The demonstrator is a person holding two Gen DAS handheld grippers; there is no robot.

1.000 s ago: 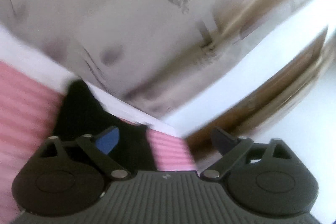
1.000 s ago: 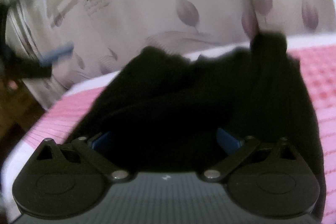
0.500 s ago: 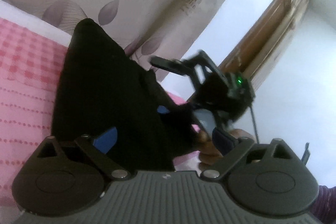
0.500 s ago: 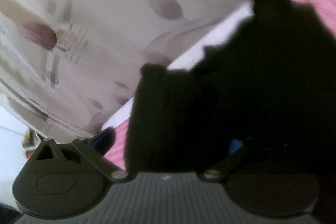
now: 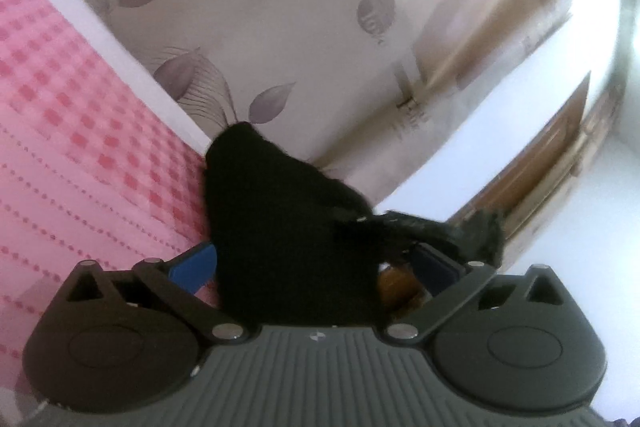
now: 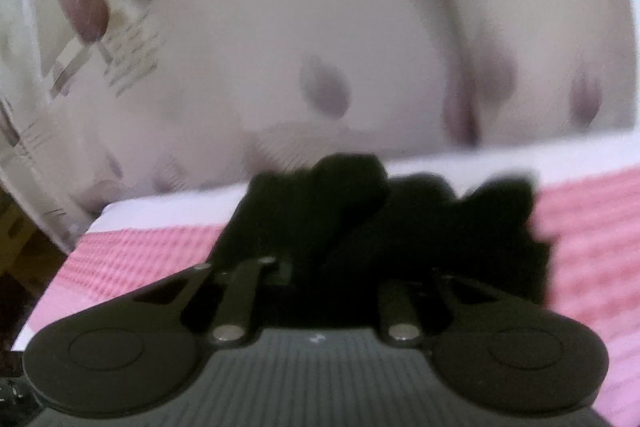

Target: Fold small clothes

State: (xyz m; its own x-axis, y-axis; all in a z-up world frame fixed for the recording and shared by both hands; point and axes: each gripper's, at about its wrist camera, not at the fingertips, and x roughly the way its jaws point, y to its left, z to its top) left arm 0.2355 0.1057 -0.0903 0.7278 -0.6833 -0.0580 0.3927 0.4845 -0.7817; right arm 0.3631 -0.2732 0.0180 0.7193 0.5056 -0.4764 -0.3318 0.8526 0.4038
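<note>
A small black garment lies bunched on the pink checked cover, near its white edge. My left gripper is low and level, its jaws opening wide. The garment stands between its blue pads, and they do not press on it. In the left wrist view, my right gripper reaches in from the right and pinches a fold of the cloth. In the right wrist view, the right gripper has its jaws closing together on the garment. The cloth hides its fingertips.
A pale curtain with purple leaf print hangs just behind the cover's white border. A brown wooden door and a white wall are at the right of the left wrist view. Dark floor shows beyond the cover's left corner.
The right jaws went from wide open to closed on the black garment, and that gripper rose. The left gripper sank towards the cover, and the garment now sits between its open jaws.
</note>
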